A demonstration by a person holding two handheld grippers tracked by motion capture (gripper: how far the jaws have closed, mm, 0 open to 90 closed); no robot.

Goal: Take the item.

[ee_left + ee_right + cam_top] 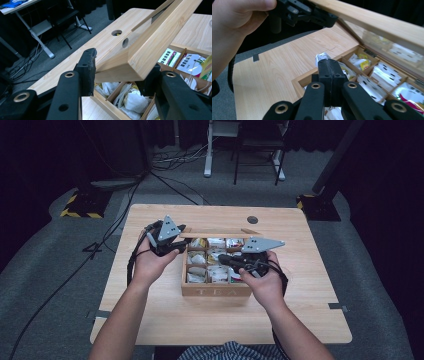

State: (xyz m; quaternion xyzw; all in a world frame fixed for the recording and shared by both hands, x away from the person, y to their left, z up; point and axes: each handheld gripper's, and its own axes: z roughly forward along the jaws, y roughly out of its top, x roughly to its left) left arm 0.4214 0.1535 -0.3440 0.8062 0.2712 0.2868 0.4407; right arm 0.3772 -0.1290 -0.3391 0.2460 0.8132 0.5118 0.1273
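An open wooden tea box marked TEA sits mid-table, its compartments full of tea bags. Its lid is raised, and my left gripper holds it by the left corner. In the left gripper view the lid corner sits between the jaws of the left gripper, which press on it. My right gripper hovers over the box's middle compartments. In the right gripper view my right gripper is shut on a small tea bag, whose top pokes out above the box rim.
The light wooden table has a round cable hole behind the box. Bare tabletop lies left, right and in front of the box. Beyond the far edge are a chair, a desk leg and floor cables.
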